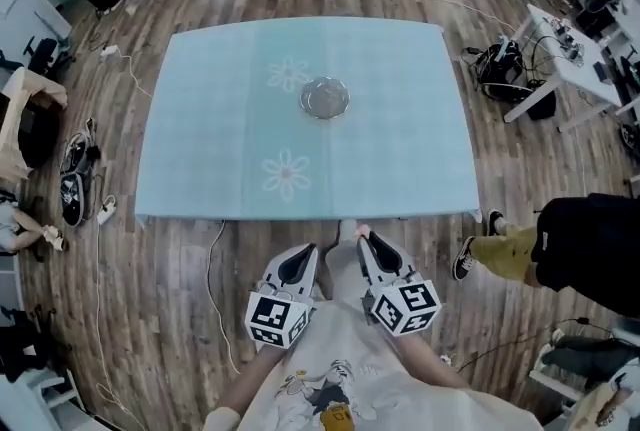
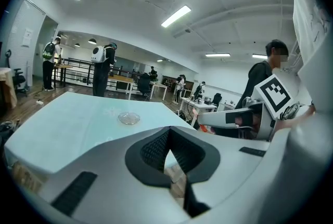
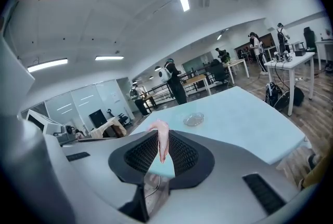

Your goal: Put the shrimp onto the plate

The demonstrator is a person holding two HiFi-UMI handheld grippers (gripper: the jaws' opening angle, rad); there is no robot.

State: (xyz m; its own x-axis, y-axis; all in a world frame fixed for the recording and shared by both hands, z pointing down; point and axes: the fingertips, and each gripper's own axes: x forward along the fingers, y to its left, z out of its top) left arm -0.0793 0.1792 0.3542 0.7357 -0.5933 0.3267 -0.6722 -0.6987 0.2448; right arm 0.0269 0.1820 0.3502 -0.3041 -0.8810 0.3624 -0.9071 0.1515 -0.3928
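We see the blue table [image 1: 400, 149]. In front of its near edge, our left tongs [image 1: 298, 257] are pressed together with nothing between them. The glass plate [image 1: 325, 98] stands near the table's middle. Our right tongs [image 1: 367, 241] pinch the shrimp [image 3: 163, 141], well apart from the plate.

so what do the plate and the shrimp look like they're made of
Plate: probably clear glass or hard plastic, glossy; the blue tabletop shows through it and its rim glints. Shrimp: pale pink, smooth, soft-looking, slightly translucent; it could be real peeled flesh or a rubbery fake, the look leaves that open.
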